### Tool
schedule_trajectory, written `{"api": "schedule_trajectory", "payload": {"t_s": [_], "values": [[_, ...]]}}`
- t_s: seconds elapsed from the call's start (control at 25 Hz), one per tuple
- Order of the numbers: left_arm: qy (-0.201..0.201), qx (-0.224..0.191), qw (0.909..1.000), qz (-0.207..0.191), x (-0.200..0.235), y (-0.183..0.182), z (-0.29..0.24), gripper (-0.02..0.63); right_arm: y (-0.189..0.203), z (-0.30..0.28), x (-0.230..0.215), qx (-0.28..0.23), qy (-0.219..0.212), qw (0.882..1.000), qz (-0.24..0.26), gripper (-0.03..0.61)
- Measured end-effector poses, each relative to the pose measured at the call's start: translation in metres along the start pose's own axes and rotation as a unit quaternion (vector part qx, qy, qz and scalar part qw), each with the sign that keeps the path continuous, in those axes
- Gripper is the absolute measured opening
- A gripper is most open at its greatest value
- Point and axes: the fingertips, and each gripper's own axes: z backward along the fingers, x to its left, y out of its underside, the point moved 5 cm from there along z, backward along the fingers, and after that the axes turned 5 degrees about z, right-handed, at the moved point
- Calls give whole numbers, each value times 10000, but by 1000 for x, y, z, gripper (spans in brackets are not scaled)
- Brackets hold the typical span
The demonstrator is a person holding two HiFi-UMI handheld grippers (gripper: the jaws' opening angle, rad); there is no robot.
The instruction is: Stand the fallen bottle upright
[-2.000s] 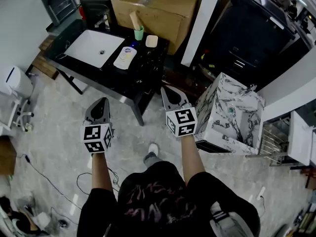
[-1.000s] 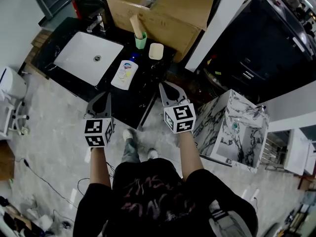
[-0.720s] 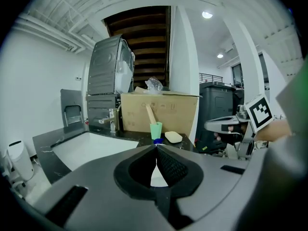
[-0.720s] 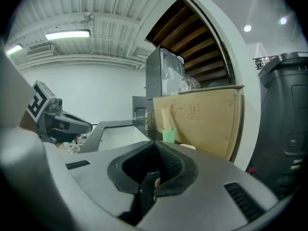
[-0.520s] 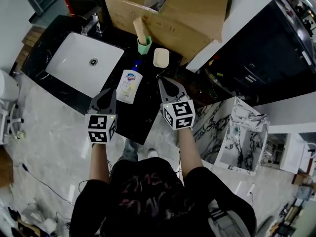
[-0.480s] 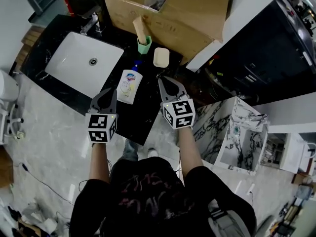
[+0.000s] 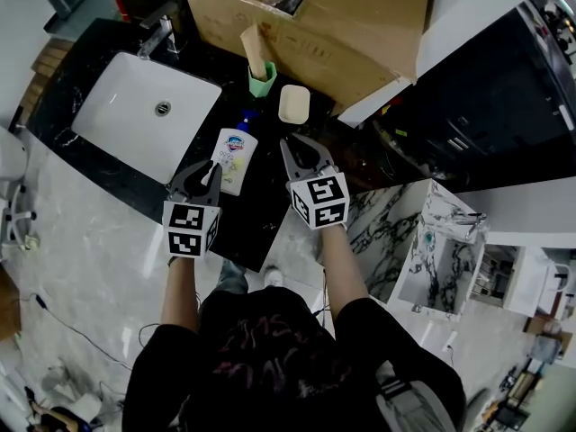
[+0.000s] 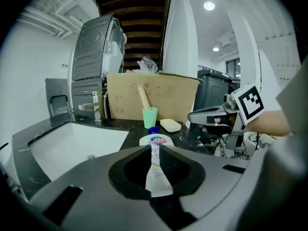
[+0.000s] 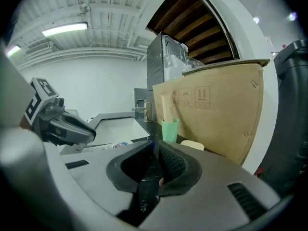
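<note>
White, flat on the counter (image 7: 259, 216), no righting of the bottle (image 7: 234, 156) yet; left gripper (image 7: 212, 166), right gripper (image 7: 290, 144) poised, jaws parting, empty.

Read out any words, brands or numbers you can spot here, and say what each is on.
No text here is legible.
bottle: a blue-and-red brand badge with print below it, too blurred to read.
cardboard box: handling pictograms, no readable words.
marker cubes: black-and-white square patterns, no letters.
</note>
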Motion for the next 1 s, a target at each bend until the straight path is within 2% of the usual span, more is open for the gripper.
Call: {"api": "schedule_trajectory", "payload": {"t_s": [0.08,0.12,0.36,0.56,0.8,1.0], "values": [[64,101,9999,-15,-2,4,-4,124,1,-4,-2,-12,-11,10000,-20,42],[89,150,9998,-41,-2,6,-5,129,1,-6,-3,-15,-12,10000,-31,45],[257,370,9990,-52,-3,16,-13,134,-6,-31,-1,19,-180,9998,68,91],[452,393,9982,-34,-3,16,-16,137,-14,-61,-3,79,-326,9994,57,126],[565,328,9978,-61,-4,14,-17,135,-10,-96,-8,270,-490,9983,-129,129],[661,285,9974,-16,0,17,-18,135,-1,-115,-5,632,-638,9959,-88,130]]}}
